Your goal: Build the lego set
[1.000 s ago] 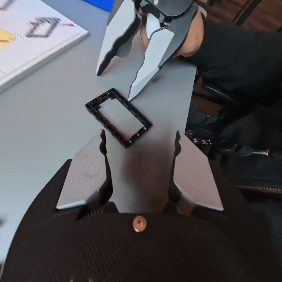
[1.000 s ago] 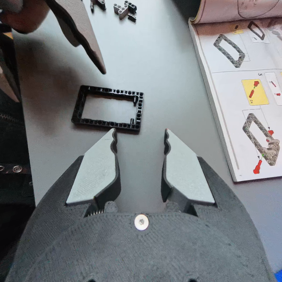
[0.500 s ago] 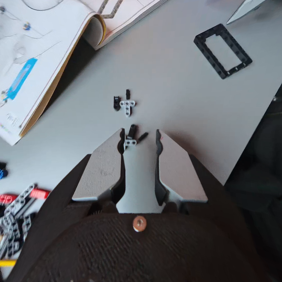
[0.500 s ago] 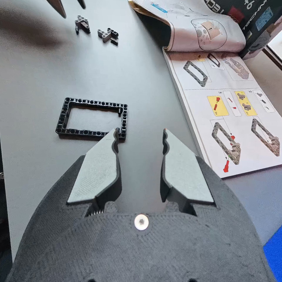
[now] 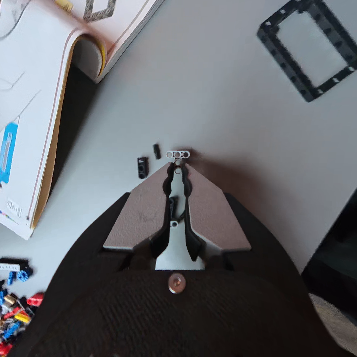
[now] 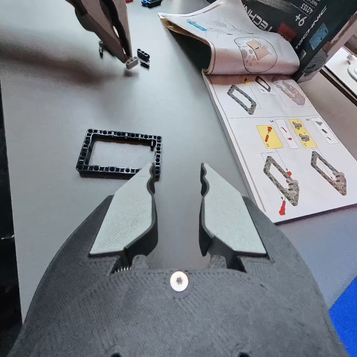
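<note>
A: Where does the grey T-shaped piece (image 5: 178, 157) sit against the left gripper (image 5: 177, 166)?

B: Its stem is pinched between the two fingertips, which are drawn in narrow around it. The crossbar with its three holes sticks out just past the tips. From the right wrist view the piece looks lifted a little off the table (image 6: 173, 100), with a blurred shadow under it.

A: What lies around it?

B: Two small black pieces (image 5: 143, 167) on the table just to the left of the tips, and another small grey-and-black cluster (image 5: 173, 212) shows in the gap between the fingers, farther back, lying on the table beneath them.

A: And the right gripper (image 6: 177, 169)?

B: Its jaws stand well apart with nothing between them. The black rectangular frame (image 6: 119, 152) lies flat on the table, and the left finger's tip overlaps the frame's near right corner in the view; I cannot tell if it touches.

A: How are the two grippers posed?

B: The left one slants down to the table from the upper left of the right wrist view, tips lowest. The right one points forward over the table, well apart from the left.

A: Anything else nearby?

B: An open instruction booklet (image 6: 286, 146) on the right, a dark box (image 6: 309, 29) behind it, and a heap of loose coloured pieces (image 5: 13, 313) at the left view's lower left.
</note>
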A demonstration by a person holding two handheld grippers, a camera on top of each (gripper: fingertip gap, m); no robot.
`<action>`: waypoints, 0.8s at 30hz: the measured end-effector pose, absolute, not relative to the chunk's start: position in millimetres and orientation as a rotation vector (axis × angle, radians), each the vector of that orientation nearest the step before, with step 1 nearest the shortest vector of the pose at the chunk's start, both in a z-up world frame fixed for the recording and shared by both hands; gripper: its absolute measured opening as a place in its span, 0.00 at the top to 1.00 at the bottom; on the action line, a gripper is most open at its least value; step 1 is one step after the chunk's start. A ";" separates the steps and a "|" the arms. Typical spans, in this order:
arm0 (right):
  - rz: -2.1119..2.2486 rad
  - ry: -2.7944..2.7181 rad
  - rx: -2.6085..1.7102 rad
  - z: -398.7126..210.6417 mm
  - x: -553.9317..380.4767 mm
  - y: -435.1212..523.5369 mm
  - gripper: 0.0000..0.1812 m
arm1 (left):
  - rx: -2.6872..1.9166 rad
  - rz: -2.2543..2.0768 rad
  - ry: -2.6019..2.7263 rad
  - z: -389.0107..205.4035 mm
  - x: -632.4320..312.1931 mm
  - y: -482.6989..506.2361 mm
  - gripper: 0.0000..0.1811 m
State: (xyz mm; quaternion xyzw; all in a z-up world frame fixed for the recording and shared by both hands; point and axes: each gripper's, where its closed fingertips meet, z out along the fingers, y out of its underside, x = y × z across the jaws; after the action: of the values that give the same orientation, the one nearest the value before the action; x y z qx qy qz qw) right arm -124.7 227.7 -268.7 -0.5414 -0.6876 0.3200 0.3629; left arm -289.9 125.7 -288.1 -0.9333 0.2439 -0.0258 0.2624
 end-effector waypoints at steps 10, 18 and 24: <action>0.999 -1.785 -1.355 -259.1 -118.7 212.6 0.76 | -2.183 0.003 1.073 -263.2 -208.6 174.6 0.97; 0.836 -2.008 -1.318 -288.2 -118.8 195.4 0.72 | -2.009 -0.093 0.922 -260.0 -187.0 205.7 0.97; 0.807 -2.018 -1.358 -293.7 -124.9 202.5 0.75 | -1.966 -0.185 0.884 -261.0 -179.5 204.7 0.97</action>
State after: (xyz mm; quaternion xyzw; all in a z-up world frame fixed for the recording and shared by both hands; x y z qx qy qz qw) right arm -124.9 202.5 -293.7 -0.5078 -0.7547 0.3018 0.2854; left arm -179.5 204.7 -261.0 -0.8023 0.3608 -0.0756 0.4695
